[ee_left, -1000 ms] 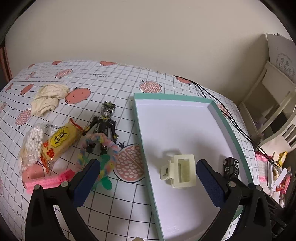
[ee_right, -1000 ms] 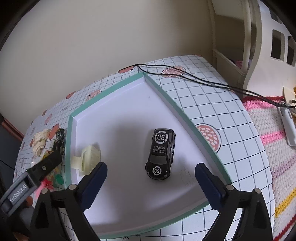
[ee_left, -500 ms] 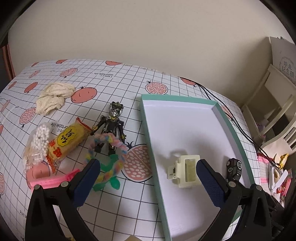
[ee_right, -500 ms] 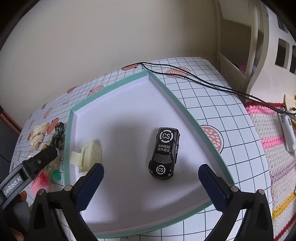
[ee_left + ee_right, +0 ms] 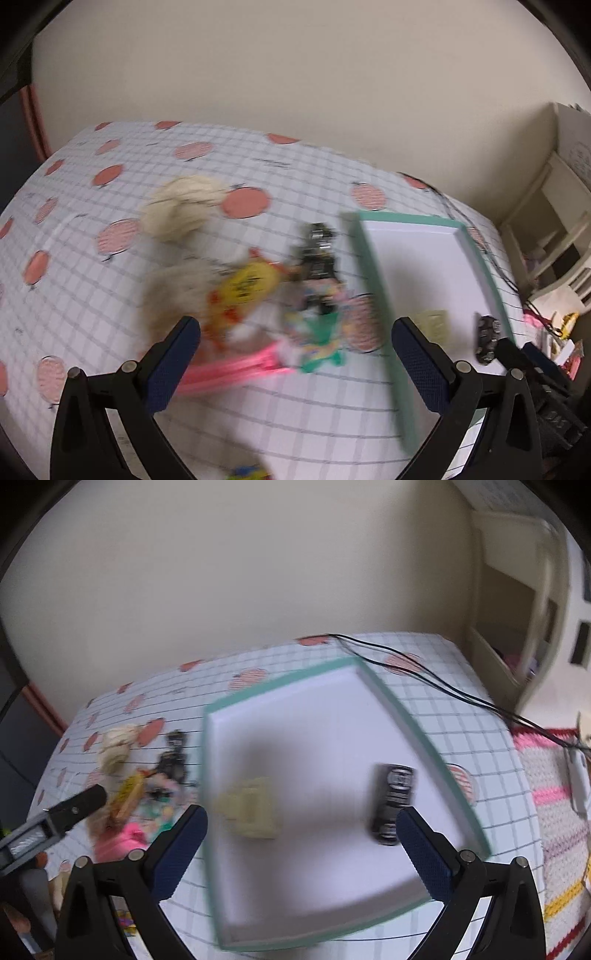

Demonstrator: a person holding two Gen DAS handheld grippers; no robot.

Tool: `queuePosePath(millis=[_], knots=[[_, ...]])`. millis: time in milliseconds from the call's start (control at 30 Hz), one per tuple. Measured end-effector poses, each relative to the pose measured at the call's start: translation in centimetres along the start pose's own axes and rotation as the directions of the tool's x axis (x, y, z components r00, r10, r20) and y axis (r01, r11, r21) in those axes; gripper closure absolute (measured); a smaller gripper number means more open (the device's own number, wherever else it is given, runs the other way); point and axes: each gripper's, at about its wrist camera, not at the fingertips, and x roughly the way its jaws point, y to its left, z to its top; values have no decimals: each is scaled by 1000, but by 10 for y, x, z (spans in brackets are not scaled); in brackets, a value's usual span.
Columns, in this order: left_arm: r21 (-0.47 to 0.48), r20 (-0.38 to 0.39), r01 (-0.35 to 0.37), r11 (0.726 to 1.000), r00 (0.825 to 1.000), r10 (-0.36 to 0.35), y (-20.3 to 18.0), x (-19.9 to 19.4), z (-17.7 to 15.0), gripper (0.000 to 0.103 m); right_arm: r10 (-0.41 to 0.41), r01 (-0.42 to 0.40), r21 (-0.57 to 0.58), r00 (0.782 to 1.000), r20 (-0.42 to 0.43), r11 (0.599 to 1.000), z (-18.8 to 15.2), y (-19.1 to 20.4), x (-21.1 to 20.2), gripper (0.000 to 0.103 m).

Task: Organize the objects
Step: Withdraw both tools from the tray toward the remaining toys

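Nearest to us, our left hand-held gripper is spread wide with nothing between its blue pads, and our right hand-held gripper is equally wide and empty above the tray. Both views are smeared with motion, so fine detail is lost.

Just beyond the left pads lies the unsorted heap on the bench: a pink comb-like piece, a pastel braided loop, a yellow snack packet and a dark toy figure, all touching or overlapping. We judge these light. The packet looks crinkly and slippery, best pinched across its flat middle. The loop looks soft and would sag, so take it at one side. The figure is stiff; its torso gives the firmest hold.

To the right sits the teal-rimmed tray, already holding a cream hair claw and a black toy car, well apart from each other.

Farther back a crumpled cream cloth rests alone; being limp, it should bunch under any pinch.
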Motion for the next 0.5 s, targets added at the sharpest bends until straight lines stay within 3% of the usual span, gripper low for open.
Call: queuePosePath(millis=[167,300,400,500], knots=[[-57,-79,-64,996,995,59,44,-1,-7,0,64,-68,-94,997,-45,993,-6,55,0,0],[-88,-174,-125,988,979,108,73,5,-16,0,70,-94,-184,989,-134,978,-21,95,11,0],[-112,-236,-148,983,965,118,95,11,-25,0,72,-118,-226,977,-201,967,-35,120,22,0],[-122,-260,-177,977,955,141,111,14,-28,0,80,-157,-245,951,-297,957,-51,138,36,0]])
